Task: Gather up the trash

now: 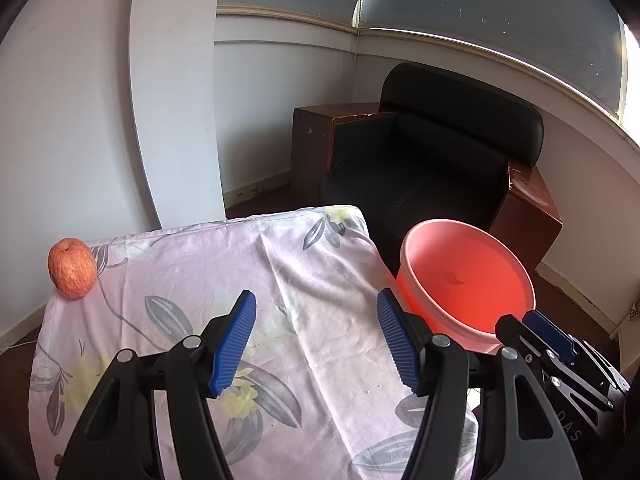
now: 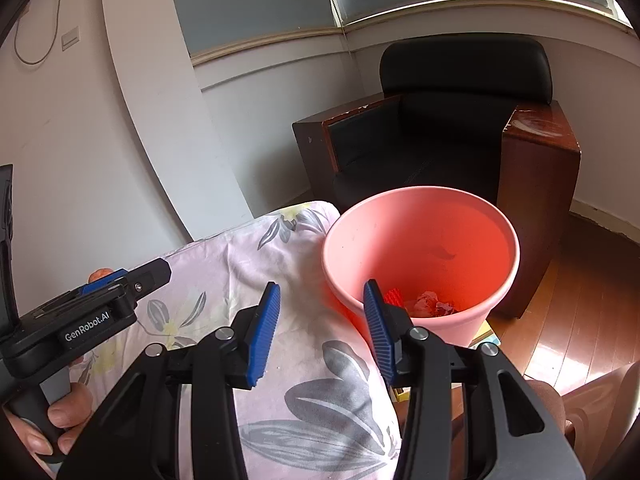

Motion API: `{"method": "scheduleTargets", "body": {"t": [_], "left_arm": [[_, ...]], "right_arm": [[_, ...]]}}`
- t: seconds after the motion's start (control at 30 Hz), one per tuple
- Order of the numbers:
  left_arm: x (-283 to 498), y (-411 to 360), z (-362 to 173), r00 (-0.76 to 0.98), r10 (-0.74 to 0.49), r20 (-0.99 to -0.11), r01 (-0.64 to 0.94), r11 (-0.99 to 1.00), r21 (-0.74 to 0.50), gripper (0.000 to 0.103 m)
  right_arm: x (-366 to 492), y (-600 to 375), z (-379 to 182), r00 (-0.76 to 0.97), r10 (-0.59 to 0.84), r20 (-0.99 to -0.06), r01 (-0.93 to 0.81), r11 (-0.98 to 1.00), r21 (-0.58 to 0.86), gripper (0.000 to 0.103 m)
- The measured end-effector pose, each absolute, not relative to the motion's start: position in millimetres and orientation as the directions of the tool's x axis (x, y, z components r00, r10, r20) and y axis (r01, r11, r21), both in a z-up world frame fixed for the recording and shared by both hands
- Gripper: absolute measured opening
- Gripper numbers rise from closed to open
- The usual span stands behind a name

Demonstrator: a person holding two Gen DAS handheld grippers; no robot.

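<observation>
Left gripper (image 1: 316, 336) fingers wide apart, holding nothing, over flowery cloth (image 1: 280, 264). Right gripper (image 2: 322, 330) fingers apart too, nothing between. Crumpled trash (image 2: 430, 304) sits in pink bin (image 2: 420, 216) beside table. Apple (image 1: 73, 268) on far corner.

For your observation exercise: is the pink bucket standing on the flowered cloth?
No, the pink bucket stands off the edge of the flowered cloth, lower down.

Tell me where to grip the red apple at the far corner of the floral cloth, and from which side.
Take the round red-orange apple across its widest middle, coming from the near side over the pink floral cloth. It sits stem dimple up at the cloth's far left corner, so a sideways squeeze by the open left tool looks safest; pushing outward might roll it off.
</observation>
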State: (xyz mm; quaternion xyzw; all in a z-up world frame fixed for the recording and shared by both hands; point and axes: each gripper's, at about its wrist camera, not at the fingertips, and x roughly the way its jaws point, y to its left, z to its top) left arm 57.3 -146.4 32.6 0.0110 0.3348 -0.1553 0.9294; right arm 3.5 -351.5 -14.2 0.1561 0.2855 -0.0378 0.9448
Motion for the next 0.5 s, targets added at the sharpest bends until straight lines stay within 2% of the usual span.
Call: {"method": "scheduleTargets", "body": {"t": [0.5], "left_arm": [[62.7, -158.7, 27.9, 0.717, -0.298, -0.63, 0.324, 0.943, -0.076, 0.062]], "right_arm": [[7.6, -350.7, -15.1, 0.83, 0.009, -0.557, 0.166, 0.95, 0.263, 0.044]]}}
